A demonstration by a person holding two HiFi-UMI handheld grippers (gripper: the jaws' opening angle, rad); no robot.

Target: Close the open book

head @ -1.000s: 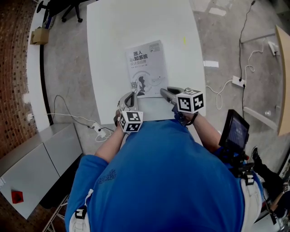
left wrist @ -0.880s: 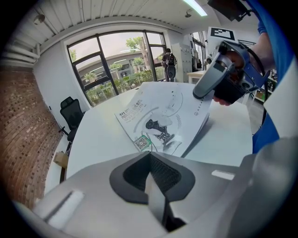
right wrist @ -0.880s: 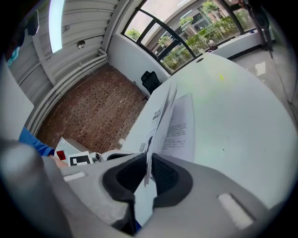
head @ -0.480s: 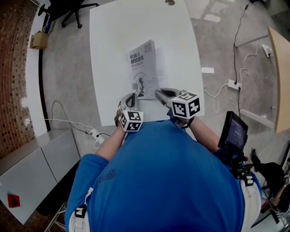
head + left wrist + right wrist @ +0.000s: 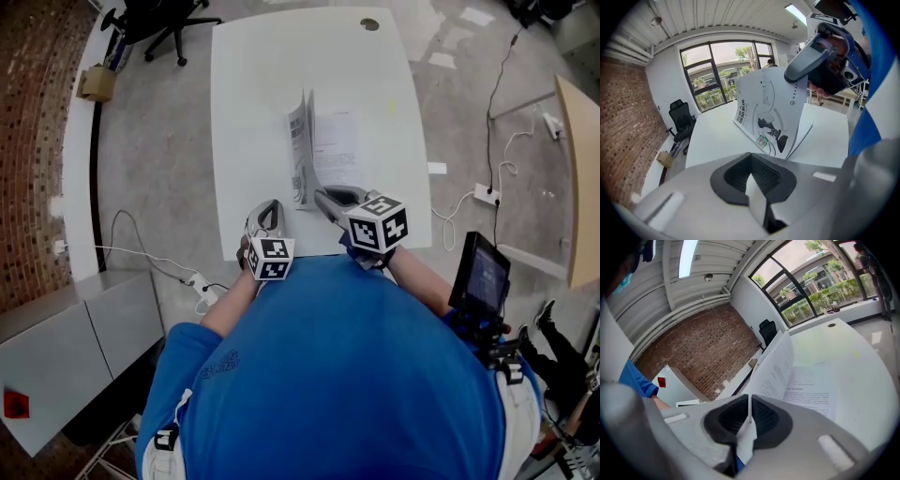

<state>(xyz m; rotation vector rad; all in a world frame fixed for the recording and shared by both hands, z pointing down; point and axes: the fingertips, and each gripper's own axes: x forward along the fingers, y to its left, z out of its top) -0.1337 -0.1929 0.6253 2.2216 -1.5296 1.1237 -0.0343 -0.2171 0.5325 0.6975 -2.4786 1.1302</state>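
Note:
A thin book lies on the white table (image 5: 253, 84). Its printed cover (image 5: 298, 150) stands nearly upright along the left edge of the white text page (image 5: 336, 145). My right gripper (image 5: 322, 197) holds the cover's near lower corner; its jaws have just been closing, with the cover's edge between them. In the right gripper view the thin cover (image 5: 776, 366) rises straight out of that gripper (image 5: 750, 420), beside the page (image 5: 811, 392). My left gripper (image 5: 267, 208) hangs shut and empty near the table's front edge. From the left gripper (image 5: 757, 187) I see the cover's printed face (image 5: 771, 108) and the right gripper (image 5: 820, 61) on it.
A black grommet (image 5: 369, 24) and a small yellow mark (image 5: 392, 106) sit on the far table top. On the floor are an office chair (image 5: 155, 19), a cardboard box (image 5: 94, 82) and a power strip with cables (image 5: 202, 281). A wooden desk edge (image 5: 583, 178) stands at the right.
The cover lay flat a second ago; my right gripper has swung it up to nearly upright, uncovering the text page. Both grippers have risen, the left only a little.

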